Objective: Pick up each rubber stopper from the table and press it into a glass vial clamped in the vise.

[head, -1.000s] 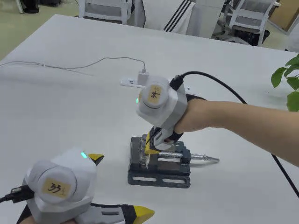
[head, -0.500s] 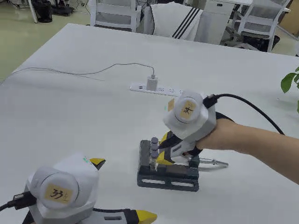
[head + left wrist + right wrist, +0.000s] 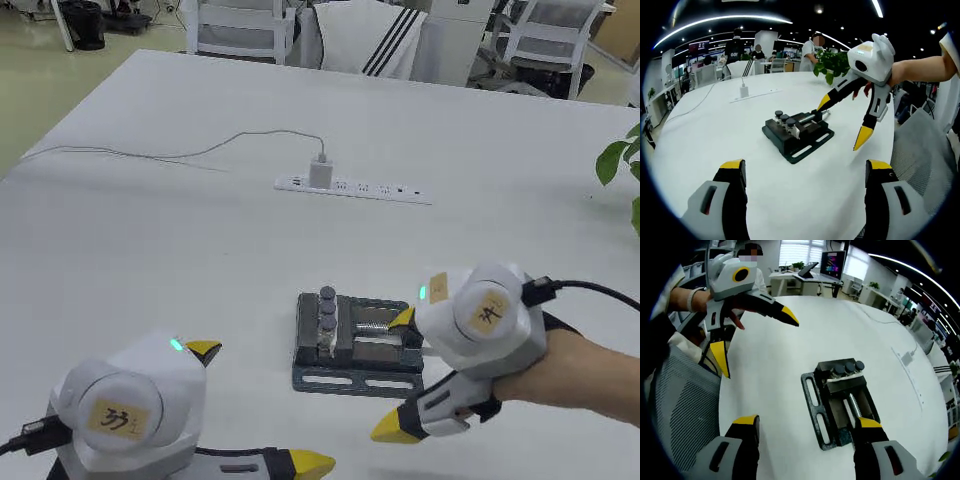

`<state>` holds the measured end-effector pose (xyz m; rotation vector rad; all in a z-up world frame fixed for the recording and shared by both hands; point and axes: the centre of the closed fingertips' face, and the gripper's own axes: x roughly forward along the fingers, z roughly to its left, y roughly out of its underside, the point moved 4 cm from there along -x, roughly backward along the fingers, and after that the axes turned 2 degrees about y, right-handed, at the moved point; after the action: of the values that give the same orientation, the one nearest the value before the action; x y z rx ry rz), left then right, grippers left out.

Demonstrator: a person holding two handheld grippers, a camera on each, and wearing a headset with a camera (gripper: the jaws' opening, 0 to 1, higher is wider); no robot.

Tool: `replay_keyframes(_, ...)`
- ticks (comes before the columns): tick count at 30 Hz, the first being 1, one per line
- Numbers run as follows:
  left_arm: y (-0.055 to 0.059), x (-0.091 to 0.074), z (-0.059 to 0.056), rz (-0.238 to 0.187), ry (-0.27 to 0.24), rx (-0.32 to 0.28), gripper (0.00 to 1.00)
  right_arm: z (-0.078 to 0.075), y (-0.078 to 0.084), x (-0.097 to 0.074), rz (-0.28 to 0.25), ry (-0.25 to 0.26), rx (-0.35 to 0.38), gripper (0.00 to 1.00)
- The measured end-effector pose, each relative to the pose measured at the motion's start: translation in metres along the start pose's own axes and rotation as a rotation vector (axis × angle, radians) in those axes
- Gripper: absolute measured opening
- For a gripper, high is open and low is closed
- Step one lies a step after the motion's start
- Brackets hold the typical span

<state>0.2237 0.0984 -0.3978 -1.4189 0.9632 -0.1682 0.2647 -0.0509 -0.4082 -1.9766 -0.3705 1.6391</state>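
Observation:
A black vise (image 3: 352, 362) stands on the white table, with three glass vials in a row clamped at its left end. Each vial carries a dark grey rubber stopper (image 3: 327, 309). My right gripper (image 3: 395, 376) hovers just right of the vise, open and empty. My left gripper (image 3: 258, 405) is at the near left, also open and empty. The left gripper view has the vise (image 3: 805, 135) and stoppers (image 3: 785, 119) beyond my own left gripper (image 3: 805, 167). In the right gripper view my right gripper (image 3: 806, 421) frames the vise (image 3: 832, 407) and its vials (image 3: 844, 368).
A white power strip (image 3: 352, 187) with a plugged charger (image 3: 320, 171) and a thin cable lies at the back of the table. Plant leaves (image 3: 618, 158) reach in at the right edge. Chairs stand beyond the far edge. A black cable trails from my right gripper.
My right gripper has drawn back from over the vise toward the near right and stands open. The three stoppered vials it covered are now in plain sight. The left gripper has stayed put.

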Motion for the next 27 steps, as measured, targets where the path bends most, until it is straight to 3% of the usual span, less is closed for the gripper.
replay_keyframes(2,0.000,-0.001,0.000,0.001,-0.002,-0.001,0.99,0.002,0.003,-0.007,-0.051,0.026,0.041,0.85)
replay_keyframes(6,0.002,-0.005,0.002,0.004,-0.010,-0.005,0.99,0.006,0.018,-0.021,-0.089,0.072,0.130,0.98)
replay_keyframes(10,0.005,-0.008,0.004,0.007,-0.019,-0.010,0.99,0.010,0.037,-0.030,-0.090,0.096,0.213,0.99)
replay_keyframes(16,0.004,-0.016,0.009,0.002,-0.036,-0.029,0.99,0.014,0.058,-0.037,-0.155,0.139,0.327,0.99)
replay_keyframes(19,-0.005,-0.019,0.010,-0.038,-0.050,-0.056,0.99,0.014,0.057,-0.037,-0.222,0.153,0.386,0.99)
replay_keyframes(21,-0.012,-0.019,0.011,-0.069,-0.059,-0.075,0.99,0.015,0.057,-0.035,-0.225,0.154,0.391,0.99)
replay_keyframes(24,-0.019,-0.020,0.010,-0.082,-0.065,-0.070,0.99,0.018,0.054,-0.030,-0.225,0.158,0.386,0.99)
replay_keyframes(27,-0.019,-0.019,0.013,-0.076,-0.076,-0.059,0.99,0.023,0.049,-0.027,-0.265,0.150,0.417,0.99)
